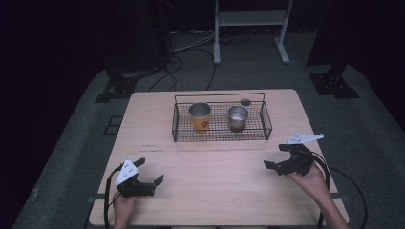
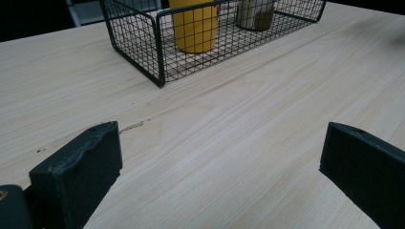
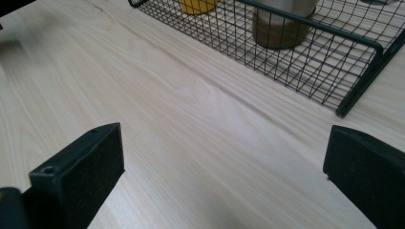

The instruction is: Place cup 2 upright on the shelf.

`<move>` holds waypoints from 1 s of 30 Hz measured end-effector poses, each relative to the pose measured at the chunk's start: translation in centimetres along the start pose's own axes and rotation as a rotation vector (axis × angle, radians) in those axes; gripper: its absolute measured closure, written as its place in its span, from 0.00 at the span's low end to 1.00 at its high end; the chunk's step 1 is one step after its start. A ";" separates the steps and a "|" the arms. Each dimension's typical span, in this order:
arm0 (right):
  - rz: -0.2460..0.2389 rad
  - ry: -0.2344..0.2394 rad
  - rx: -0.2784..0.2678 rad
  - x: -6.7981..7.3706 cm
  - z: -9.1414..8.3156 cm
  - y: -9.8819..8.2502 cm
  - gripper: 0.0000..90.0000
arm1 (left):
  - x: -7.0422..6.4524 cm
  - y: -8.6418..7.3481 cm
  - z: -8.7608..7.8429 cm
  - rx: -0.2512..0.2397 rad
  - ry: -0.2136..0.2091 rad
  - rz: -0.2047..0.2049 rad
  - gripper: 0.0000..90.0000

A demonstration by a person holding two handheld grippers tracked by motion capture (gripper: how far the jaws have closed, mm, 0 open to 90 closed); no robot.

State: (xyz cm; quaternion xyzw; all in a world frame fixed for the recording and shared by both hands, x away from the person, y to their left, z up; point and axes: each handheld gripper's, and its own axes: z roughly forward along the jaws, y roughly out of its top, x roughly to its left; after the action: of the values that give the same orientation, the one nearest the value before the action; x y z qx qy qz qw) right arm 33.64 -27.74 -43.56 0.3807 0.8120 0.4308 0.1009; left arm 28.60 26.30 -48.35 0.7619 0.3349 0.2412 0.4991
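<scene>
Table (image 1: 210,167): light wood, rectangular, standing on grey floor. Its near half is bare between the two tools.

Wire basket (image 1: 220,135): black mesh, long and shallow, with a raised rail along the far side. It sits on the far half of the table, roughly centred, well apart from both tools. In the left gripper view its near corner (image 2: 160,78) faces the camera.

Yellow cup (image 1: 200,117): upright in the left part of the basket, open mouth up, with a dark mark on its side. Seen through the mesh in the left gripper view (image 2: 195,28).

Metal cup (image 1: 238,118): upright in the right part of the basket, apart from the yellow cup, silver above and brownish below. Seen close in the right gripper view (image 3: 282,26).

Left gripper (image 1: 151,172): held low over the table's near left area, jaws spread wide, nothing between them. It points toward the basket.

Right gripper (image 1: 275,156): held over the near right edge, jaws likewise spread and empty, turned toward the basket's right end.

Small dark round object (image 1: 245,101): lies at the basket's far rail; too small to identify.

Status, as judged: both cups remain in the basket, untouched. Neither tool has closed the gap or taken hold, so the handling appears to be at its start. Approach, grasp and lift all remain.
</scene>
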 end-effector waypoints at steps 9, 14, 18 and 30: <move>0.042 -0.003 -0.008 -0.1 -0.5 -2.3 0.00 | 0.0 0.0 0.0 0.000 0.000 0.002 0.00; 0.062 -0.003 -0.019 0.0 -0.5 -3.1 0.00 | 0.0 0.0 0.0 -0.001 0.001 0.000 0.00; 0.059 -0.011 -0.030 0.0 -0.6 -3.6 0.00 | 0.0 0.0 0.0 -0.002 0.001 -0.001 0.00; 0.061 -0.027 -0.041 0.7 -1.1 -5.3 0.00 | 0.0 0.0 0.0 -0.002 0.001 -0.001 0.00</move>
State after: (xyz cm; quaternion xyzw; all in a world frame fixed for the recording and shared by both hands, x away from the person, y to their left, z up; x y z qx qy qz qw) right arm 29.76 -29.76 -46.88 0.4092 0.7896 0.4448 0.1064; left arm 28.58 26.31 -48.36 0.7612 0.3353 0.2418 0.4997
